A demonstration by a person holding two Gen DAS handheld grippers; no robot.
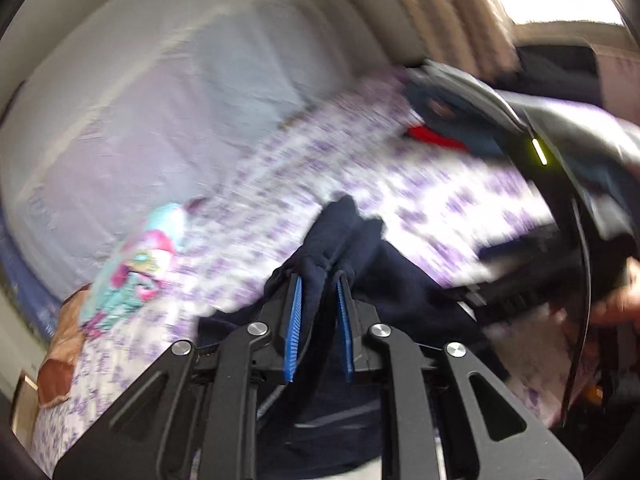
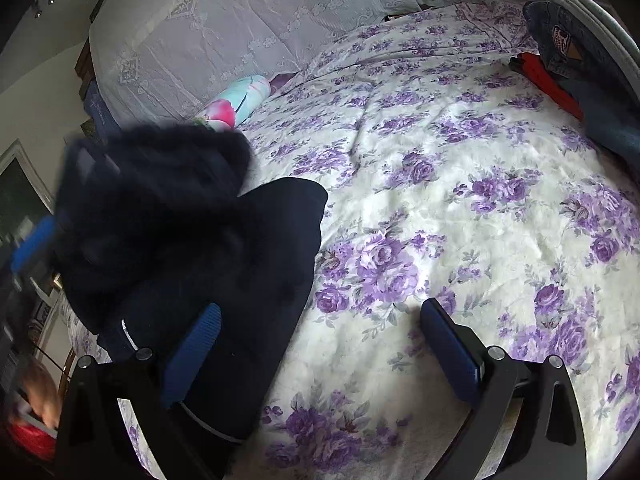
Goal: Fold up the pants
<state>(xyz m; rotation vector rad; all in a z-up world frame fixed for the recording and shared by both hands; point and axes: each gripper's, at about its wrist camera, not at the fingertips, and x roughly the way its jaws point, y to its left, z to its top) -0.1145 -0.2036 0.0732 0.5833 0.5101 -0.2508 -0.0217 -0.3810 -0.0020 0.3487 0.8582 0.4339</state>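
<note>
Dark navy pants (image 2: 248, 264) lie on the left part of a bed with a purple-flowered cover (image 2: 460, 208). My left gripper (image 1: 320, 284) is shut on a bunch of the navy pants (image 1: 336, 236) and holds it lifted above the bed; that view is blurred by motion. In the right wrist view the lifted part (image 2: 160, 172) hangs blurred at the left, with the left gripper's blue pad (image 2: 34, 248) beside it. My right gripper (image 2: 320, 320) is open and empty just above the bed; its left finger (image 2: 196, 352) is over the pants' edge.
A white lace pillow (image 2: 224, 32) and a colourful bolster (image 2: 236, 100) lie at the head of the bed. Folded jeans (image 2: 568, 48) and a red garment (image 2: 548, 80) sit at the bed's far right. The right gripper's body (image 1: 560, 208) fills the right of the left wrist view.
</note>
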